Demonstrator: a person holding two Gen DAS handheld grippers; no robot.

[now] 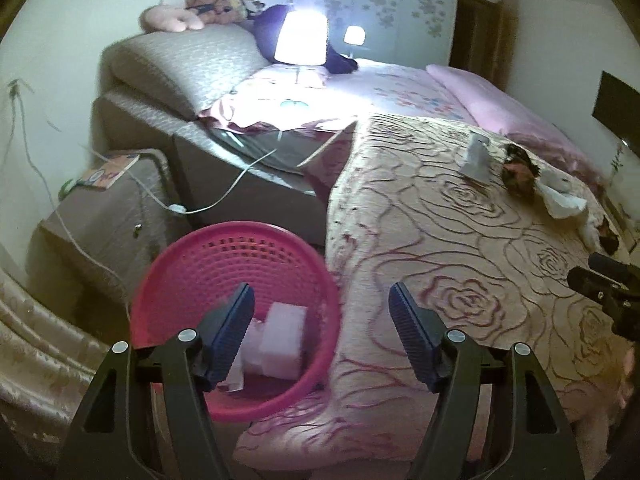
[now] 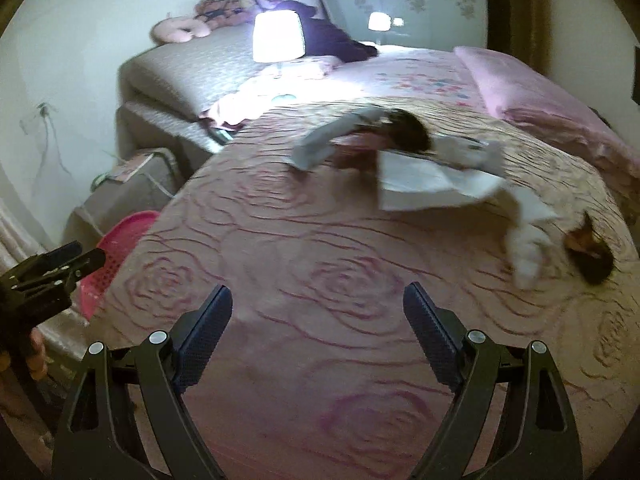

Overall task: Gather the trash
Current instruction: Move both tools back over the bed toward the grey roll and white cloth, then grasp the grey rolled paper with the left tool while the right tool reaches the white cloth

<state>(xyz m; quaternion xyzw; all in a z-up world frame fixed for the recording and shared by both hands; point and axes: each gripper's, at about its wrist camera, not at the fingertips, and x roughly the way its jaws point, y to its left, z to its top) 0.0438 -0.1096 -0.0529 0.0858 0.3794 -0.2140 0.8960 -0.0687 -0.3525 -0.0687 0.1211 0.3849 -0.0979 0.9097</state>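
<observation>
Left gripper: fingers spread wide, nothing between them. Left finger sits over the basket mouth, right finger over the bedspread edge; a release pose above the bin, by my reading

Basket: pink, perforated, on the floor against the bed's side, directly ahead of and below the left finger. Placed there, I judge, so trash can be dropped in from the bed edge

White scrap: pale boxy pieces inside the basket, just right of the left finger's tip. Blurred; paper or foam, cannot say which. Counts as trash already collected

Right gripper: fingers parted, empty, held over bare bedspread. Pointed toward the litter ahead, apparently for the next pick

Paper: large white sheet lying on the spread, ahead of and right of the right finger, well apart from both tips

Grey wrapper: flat piece beyond the gap between the fingers, farther off than the paper

Dark wad: dark, pinkish lump touching the wrapper's far end, motion-smeared

Tissue: white crumple far right of the right finger, beside a second dark lump

Remaining: all bed litter uncollected
</observation>
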